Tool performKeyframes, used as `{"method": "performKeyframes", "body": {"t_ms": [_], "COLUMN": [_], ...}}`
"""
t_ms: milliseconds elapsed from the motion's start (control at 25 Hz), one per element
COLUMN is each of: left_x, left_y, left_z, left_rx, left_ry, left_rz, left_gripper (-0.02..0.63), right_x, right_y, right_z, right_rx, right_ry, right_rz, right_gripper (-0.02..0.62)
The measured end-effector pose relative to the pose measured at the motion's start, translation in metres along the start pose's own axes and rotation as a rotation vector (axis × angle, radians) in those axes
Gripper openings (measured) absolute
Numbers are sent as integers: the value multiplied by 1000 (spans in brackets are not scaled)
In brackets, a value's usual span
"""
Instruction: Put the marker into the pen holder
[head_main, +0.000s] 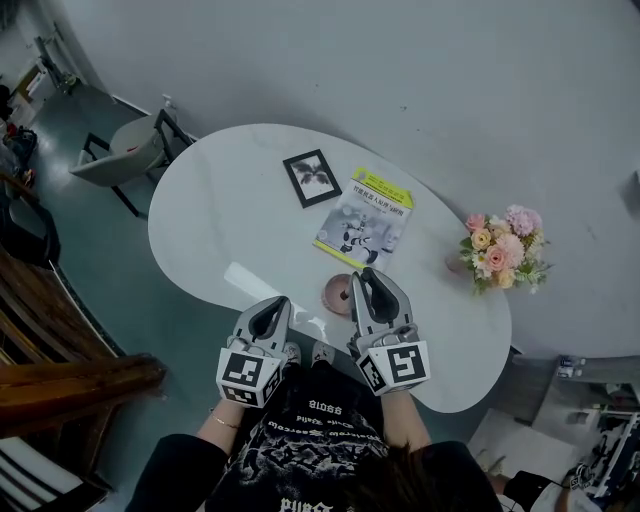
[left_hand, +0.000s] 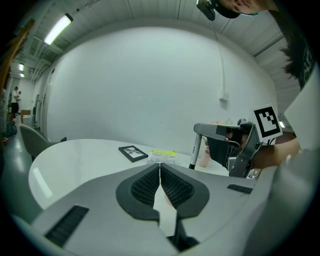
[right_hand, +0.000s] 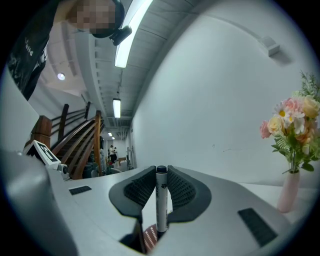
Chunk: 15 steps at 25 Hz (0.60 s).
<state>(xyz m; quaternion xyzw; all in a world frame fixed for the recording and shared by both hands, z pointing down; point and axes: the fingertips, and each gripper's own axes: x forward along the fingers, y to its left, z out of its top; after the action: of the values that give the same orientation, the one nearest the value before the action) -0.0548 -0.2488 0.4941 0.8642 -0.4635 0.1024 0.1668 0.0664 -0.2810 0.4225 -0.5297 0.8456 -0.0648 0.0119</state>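
Both grippers hover over the table's near edge. The frame and booklet lie farther in, and the flowers stand at the right edge. The right gripper clamps the marker upright, just above the pen holder. The left gripper is clenched on nothing, just to the left of the holder.

Framed picture, booklet, flowers
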Motion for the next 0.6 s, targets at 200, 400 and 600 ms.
{"method": "performKeyframes", "body": {"t_ms": [200,400,600], "left_x": [2,5,7], "left_y": [-4,-8,-6], "left_z": [2,1,-1], "left_rx": [61,63,47], "left_ry": [2,5,8], "left_rz": [-12,-26,-21], "left_gripper": [25,25,25], "right_x": [3,3,4], "right_y": [-3,-2,-3], "right_z": [-12,-22,-28], "right_rx": [-11,-19,-26], "right_ry": [32,60,63], "right_rz": [-10,-7,-2], "right_gripper": [91,91,91]}}
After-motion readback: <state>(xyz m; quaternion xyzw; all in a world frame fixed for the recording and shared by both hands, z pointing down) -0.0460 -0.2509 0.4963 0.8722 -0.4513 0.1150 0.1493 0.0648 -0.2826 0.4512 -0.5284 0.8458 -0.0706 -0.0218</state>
